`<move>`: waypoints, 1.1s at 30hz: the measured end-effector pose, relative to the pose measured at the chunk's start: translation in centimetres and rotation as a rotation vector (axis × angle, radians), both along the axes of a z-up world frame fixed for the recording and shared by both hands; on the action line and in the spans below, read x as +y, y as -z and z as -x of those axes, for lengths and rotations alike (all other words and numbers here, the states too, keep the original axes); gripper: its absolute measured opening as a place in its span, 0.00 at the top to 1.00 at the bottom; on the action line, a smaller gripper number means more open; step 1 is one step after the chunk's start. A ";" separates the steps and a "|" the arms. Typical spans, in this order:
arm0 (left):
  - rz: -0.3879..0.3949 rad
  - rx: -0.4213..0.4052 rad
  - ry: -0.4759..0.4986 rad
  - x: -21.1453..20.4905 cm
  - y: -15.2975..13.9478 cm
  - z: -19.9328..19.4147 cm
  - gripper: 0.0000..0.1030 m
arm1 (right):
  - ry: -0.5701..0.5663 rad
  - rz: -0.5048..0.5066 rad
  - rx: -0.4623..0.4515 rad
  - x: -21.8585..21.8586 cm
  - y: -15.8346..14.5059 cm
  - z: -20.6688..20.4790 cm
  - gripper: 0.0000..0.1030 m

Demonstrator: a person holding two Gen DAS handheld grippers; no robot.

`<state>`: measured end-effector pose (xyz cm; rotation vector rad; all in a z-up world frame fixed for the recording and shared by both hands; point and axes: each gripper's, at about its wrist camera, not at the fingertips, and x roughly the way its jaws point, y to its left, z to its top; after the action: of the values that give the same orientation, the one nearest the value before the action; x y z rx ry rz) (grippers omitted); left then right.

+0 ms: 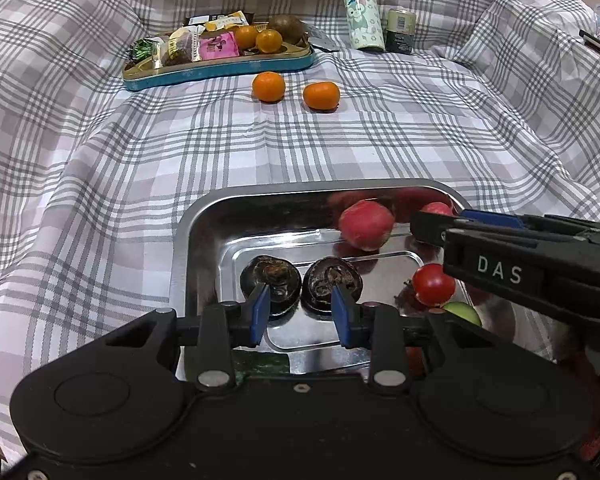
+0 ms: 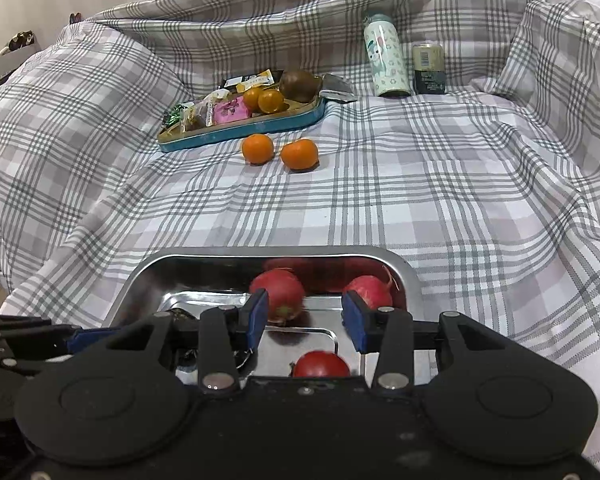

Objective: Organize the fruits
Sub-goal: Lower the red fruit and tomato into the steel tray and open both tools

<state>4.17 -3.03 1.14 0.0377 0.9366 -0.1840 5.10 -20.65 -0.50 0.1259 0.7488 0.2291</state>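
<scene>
Your left gripper (image 1: 300,314) hangs low over the steel tray (image 1: 204,216), fingers apart and empty, just in front of two dark, wrinkled fruits (image 1: 271,278). Your right gripper (image 2: 306,320) is also spread and holds nothing, above a glossy red tomato (image 2: 321,364) and two pink-red round fruits (image 2: 278,292). Farther off, two oranges (image 2: 258,149) lie on the checked cloth (image 2: 420,200) beside a blue tray (image 2: 236,132).

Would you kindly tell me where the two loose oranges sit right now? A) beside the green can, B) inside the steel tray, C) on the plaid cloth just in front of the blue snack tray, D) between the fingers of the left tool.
C: both oranges rest on the plaid cloth, just in front of the blue snack tray, far from the steel tray.
</scene>
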 end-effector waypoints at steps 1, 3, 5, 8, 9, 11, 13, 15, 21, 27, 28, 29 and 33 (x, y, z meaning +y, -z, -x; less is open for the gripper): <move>0.000 0.001 -0.003 0.0 0.0 0.0 0.59 | 0.000 -0.001 0.004 0.0 0.0 0.0 0.58; 0.002 0.002 -0.009 0.2 0.0 0.0 0.59 | 0.000 -0.002 0.007 0.0 0.1 0.1 0.58; 0.002 0.003 -0.014 0.2 0.0 0.0 0.59 | 0.000 -0.001 0.008 -0.1 0.1 0.1 0.58; -0.002 0.002 -0.015 0.3 0.0 -0.1 0.59 | 0.001 -0.003 0.010 -0.1 0.1 0.1 0.58; -0.004 0.002 -0.015 0.3 0.0 -0.1 0.59 | 0.001 -0.002 0.010 -0.1 0.1 0.1 0.58; -0.006 0.000 -0.016 0.3 -0.1 -0.1 0.59 | 0.001 -0.001 0.009 -0.1 0.1 0.1 0.58; -0.006 -0.003 -0.018 0.4 -0.1 -0.2 0.59 | 0.002 -0.001 0.008 -0.1 0.1 0.1 0.58; -0.007 -0.007 -0.020 0.4 -0.2 -0.2 0.59 | 0.002 0.002 0.006 -0.2 0.1 0.0 0.58; -0.020 -0.025 -0.027 0.8 -0.5 -0.8 0.59 | 0.009 0.012 -0.007 -0.4 0.0 -0.6 0.58; -0.040 -0.061 -0.047 1.4 -1.1 -2.0 0.59 | 0.018 0.029 -0.036 -0.4 -0.4 -1.4 0.58; -0.044 -0.070 -0.049 1.5 -1.2 -2.3 0.59 | 0.019 0.034 -0.044 -0.4 -0.4 -1.6 0.58; -0.051 -0.080 -0.050 1.5 -1.4 -2.6 0.59 | 0.019 0.038 -0.050 -0.4 -0.5 -1.7 0.58; -0.081 -0.130 -0.056 1.8 -2.0 -3.8 0.59 | 0.017 0.060 -0.089 -0.4 -1.0 -2.7 0.58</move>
<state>7.95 -1.26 3.17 0.0969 0.8145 -0.0909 7.81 -21.07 0.46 0.0649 0.6650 0.1944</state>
